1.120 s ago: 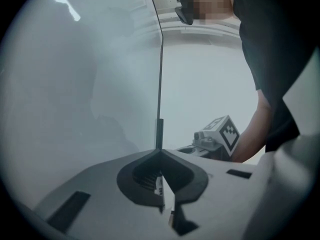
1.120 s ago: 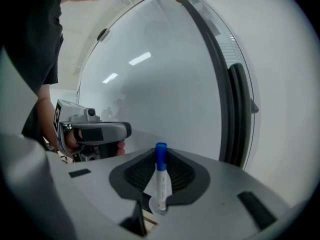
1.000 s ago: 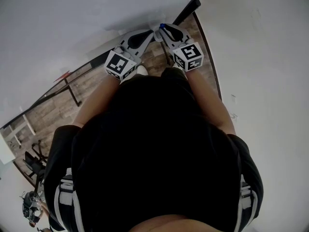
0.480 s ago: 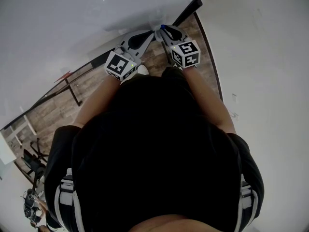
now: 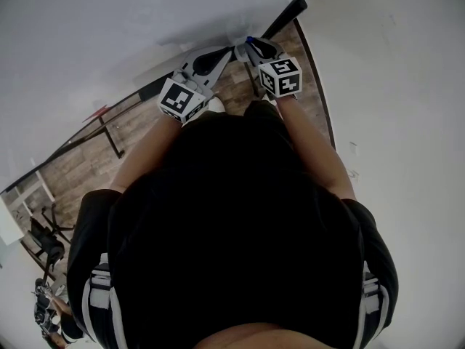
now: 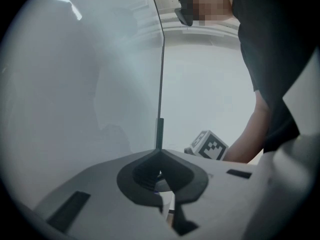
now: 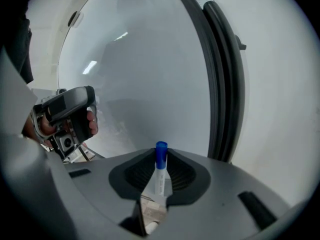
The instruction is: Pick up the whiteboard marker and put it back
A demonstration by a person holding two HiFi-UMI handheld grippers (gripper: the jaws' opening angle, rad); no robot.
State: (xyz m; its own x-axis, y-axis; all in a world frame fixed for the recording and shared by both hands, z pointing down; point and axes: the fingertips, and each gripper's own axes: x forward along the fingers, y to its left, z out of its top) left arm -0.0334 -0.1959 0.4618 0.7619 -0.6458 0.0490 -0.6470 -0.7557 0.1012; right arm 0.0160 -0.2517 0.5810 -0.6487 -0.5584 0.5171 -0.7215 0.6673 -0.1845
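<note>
Right hand-held gripper [image 7: 161, 159] dipping at the whiteboard [image 7: 145, 74], whiteboard marker [image 7: 159, 180] in its grip

Over the last second the right one has sunk a bit and tipped nose-down, close to the board's dark frame [image 7: 223, 84]. The left hand-held gripper [image 6: 160, 155] hasn't budged: jaws pinched together, nothing in them, parked just beside the right. The marker, white barrel with its blue cap forward, sits clamped between the right jaws, which have just been easing open a touch. Looks like the put-back is starting. No tray or ledge shows in any view, so where it lands is anyone's guess.
</note>
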